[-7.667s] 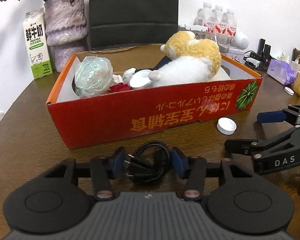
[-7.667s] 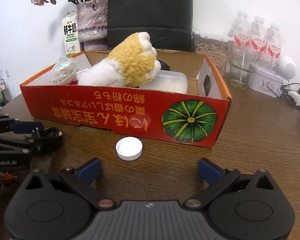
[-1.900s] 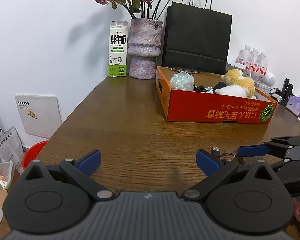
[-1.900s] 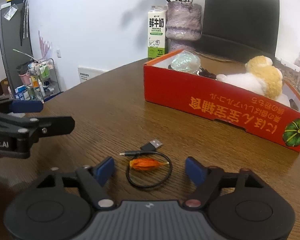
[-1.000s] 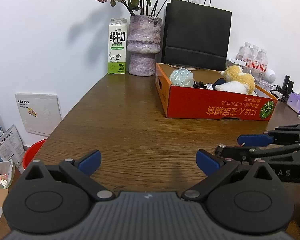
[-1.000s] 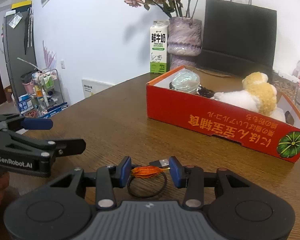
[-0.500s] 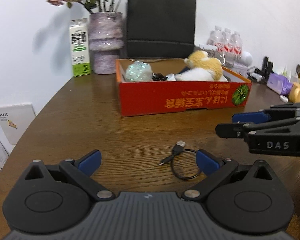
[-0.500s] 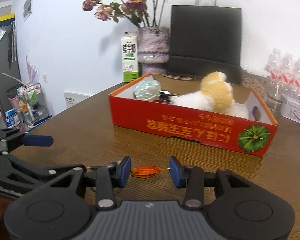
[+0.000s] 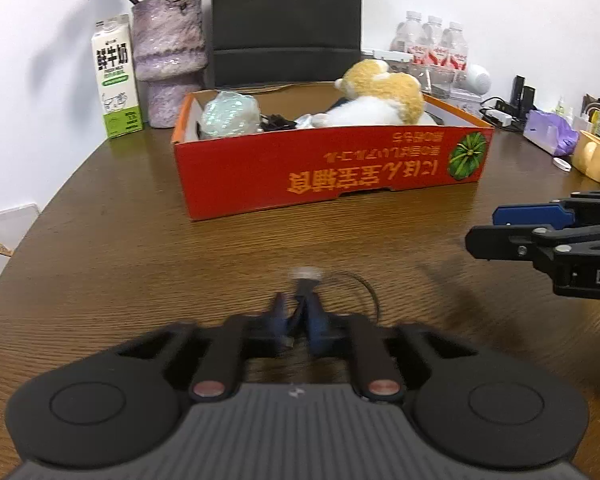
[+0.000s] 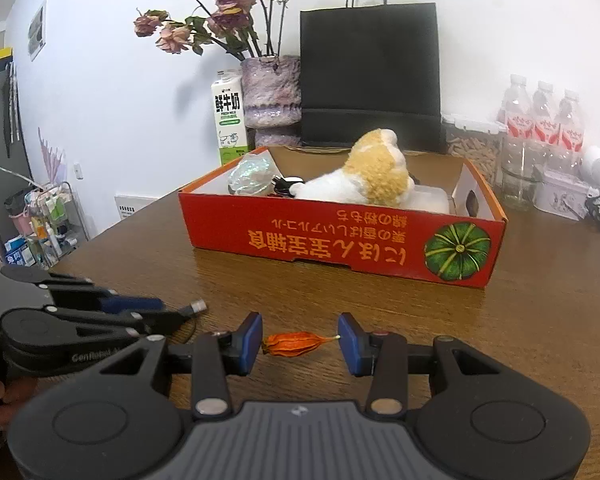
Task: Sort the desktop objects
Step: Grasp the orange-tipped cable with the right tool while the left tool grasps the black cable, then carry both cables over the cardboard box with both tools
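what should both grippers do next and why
Probably lift both and carry them toward the red box. The left gripper is shut on the black usb cable, and the right gripper holds the orange dried pod between its pads. Both items sit low over the table, short of the box, which already holds the plush toy.

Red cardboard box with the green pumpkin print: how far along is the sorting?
Done: the red cardboard box already holds a yellow-and-white plush toy and an iridescent wrapped ball. In hand: the left gripper has shut on the black USB cable; the right gripper holds an orange dried husk. Left: both into the box.
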{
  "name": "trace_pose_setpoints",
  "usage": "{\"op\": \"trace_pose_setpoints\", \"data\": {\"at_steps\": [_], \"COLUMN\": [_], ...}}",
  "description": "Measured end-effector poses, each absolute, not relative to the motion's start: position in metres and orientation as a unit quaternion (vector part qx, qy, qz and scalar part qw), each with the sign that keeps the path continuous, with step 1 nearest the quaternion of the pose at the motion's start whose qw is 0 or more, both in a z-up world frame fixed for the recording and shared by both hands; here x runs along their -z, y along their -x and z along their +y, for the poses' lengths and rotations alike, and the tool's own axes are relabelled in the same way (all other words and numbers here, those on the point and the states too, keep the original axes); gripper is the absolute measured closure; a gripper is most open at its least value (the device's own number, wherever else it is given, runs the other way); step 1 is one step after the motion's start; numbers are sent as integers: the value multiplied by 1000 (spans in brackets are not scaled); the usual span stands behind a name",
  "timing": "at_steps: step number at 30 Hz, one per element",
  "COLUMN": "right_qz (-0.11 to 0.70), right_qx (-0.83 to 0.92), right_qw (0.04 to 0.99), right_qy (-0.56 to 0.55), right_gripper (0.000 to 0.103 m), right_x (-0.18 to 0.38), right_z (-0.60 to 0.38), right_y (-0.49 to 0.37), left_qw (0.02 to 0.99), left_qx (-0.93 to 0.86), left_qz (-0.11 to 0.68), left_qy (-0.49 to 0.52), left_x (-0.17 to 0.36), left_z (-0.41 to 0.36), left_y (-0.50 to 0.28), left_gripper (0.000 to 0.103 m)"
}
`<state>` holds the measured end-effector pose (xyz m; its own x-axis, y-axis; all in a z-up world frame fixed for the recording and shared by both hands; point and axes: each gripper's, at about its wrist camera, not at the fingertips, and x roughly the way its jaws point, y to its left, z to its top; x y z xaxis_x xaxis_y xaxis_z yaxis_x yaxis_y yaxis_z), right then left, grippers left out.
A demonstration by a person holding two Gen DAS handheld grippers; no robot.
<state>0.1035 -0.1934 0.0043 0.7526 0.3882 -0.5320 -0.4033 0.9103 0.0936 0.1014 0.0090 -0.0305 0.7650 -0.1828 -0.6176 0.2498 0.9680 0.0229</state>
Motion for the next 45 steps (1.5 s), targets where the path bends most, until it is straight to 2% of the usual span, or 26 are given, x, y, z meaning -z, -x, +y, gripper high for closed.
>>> {"op": "trace_pose_setpoints", "data": {"at_steps": [13, 25, 35, 45], "right_qz": [263, 204, 158, 158], "right_qx": [-212, -198, -181, -157], "right_qw": [941, 958, 971, 975], "right_qy": [9, 25, 5, -18], "right_gripper": [62, 62, 62, 62], "right_x": [-13, -60, -96, -90], "right_z": [-201, -208, -215, -231], "right_y": [-97, -108, -158, -238], "left_qw": [954, 973, 983, 984], "left_qx": [109, 119, 111, 91], "left_qz": [278, 194, 144, 151], "left_qy": [-42, -29, -4, 14], "left_x": [7, -45, -76, -71], "left_z": [1, -9, -21, -30], "left_y": [-92, -98, -147, -224], "left_gripper": [97, 97, 97, 97]}}
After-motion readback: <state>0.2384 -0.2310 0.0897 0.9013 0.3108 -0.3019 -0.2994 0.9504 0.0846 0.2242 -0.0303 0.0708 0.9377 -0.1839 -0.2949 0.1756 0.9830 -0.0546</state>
